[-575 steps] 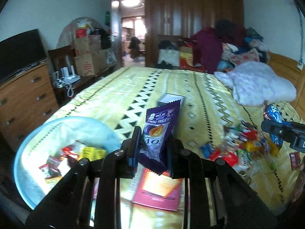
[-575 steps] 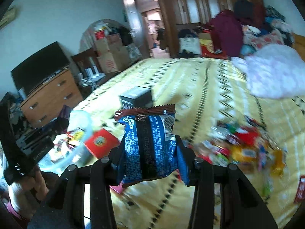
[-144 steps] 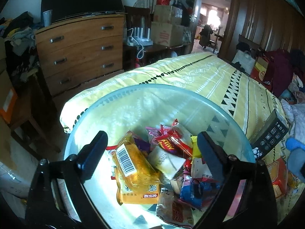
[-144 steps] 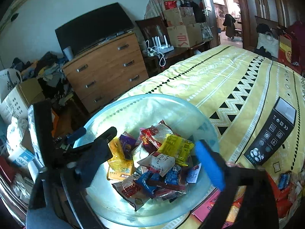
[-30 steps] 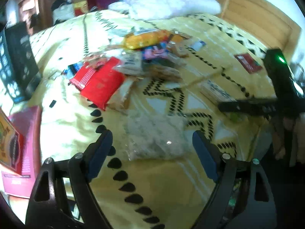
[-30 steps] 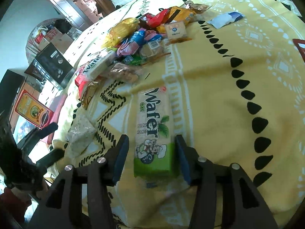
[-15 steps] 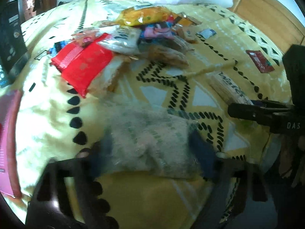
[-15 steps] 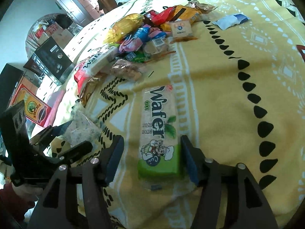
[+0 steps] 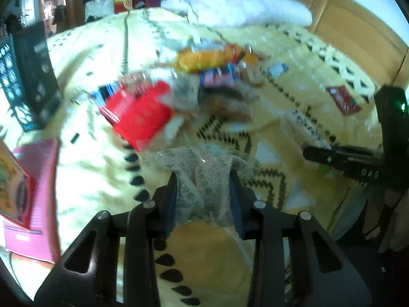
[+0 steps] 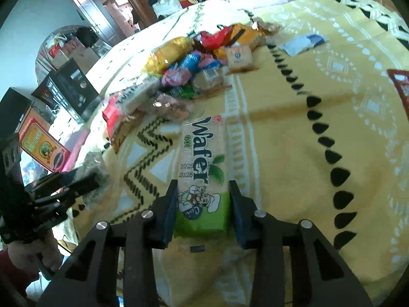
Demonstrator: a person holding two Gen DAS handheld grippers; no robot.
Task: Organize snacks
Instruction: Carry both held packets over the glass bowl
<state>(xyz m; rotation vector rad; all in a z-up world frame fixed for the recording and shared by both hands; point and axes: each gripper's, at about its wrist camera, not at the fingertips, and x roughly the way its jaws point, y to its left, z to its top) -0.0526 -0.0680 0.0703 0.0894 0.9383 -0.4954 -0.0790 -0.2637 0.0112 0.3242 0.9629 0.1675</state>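
Left gripper (image 9: 203, 192): we close fingers on the clear speckled bag (image 9: 202, 176), ready to lift.
Right gripper (image 10: 203, 204): we close on the wafer pack's (image 10: 202, 168) green end.

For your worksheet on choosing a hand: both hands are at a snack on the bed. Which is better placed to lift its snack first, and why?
Left, narrowly. The left gripper is closing with the clear crumb bag bunched between its fingers. The right gripper is closing too, but the wafer pack lies flat on the bedspread, held only at one end.
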